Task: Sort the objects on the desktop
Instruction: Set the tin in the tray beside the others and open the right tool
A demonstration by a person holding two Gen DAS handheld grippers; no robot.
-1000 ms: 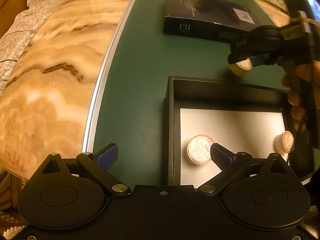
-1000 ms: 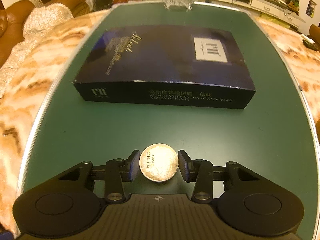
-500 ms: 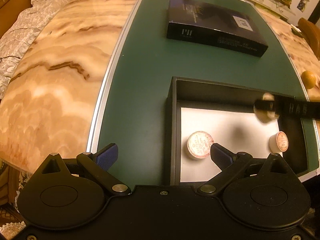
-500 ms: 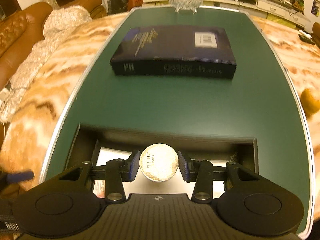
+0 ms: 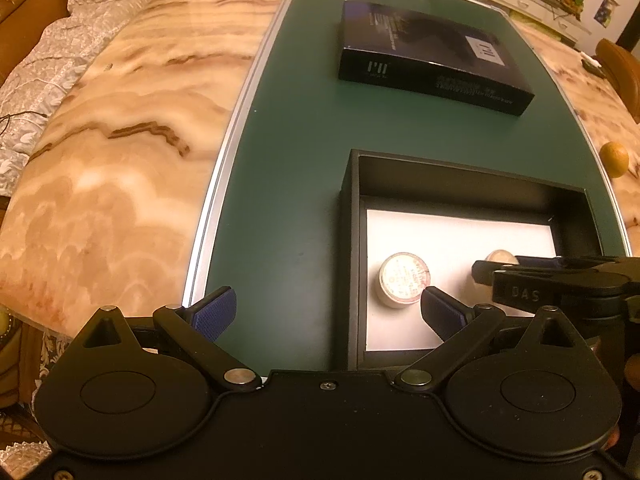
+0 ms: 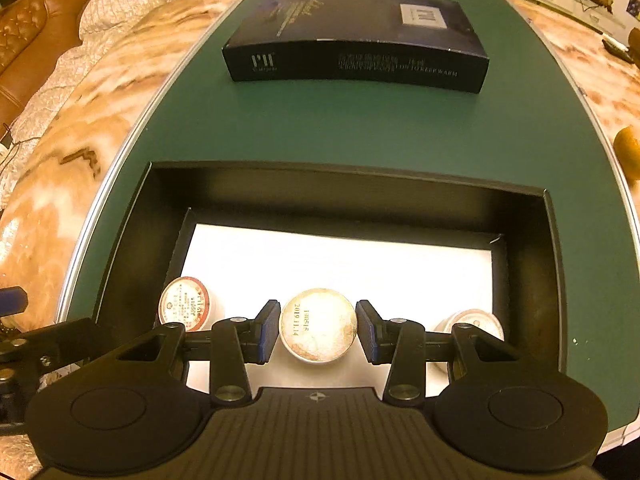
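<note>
The right wrist view alone shows the right gripper [image 6: 318, 333] clamped on a small round cup with a pale foil lid [image 6: 318, 330], date figures printed across the foil; the lid looks mottled cream, its rim a little rusty; the cup hangs low inside the open black box with a white floor [image 6: 554, 280], between two like cups, a red-ringed lidded cup [image 6: 185, 305] to its left and another lidded cup [image 6: 472, 322] half hidden behind the right finger. The left wrist view alone shows the left gripper [image 5: 328, 314] spread wide and empty over the green table mat [image 5: 296, 184], one finger just above the box; a dark flat carton with pale lettering [image 5: 432, 60] lies beyond, well apart; a yellow fruit [image 5: 615, 158] sits on the marbled table [image 5: 112, 152].
</note>
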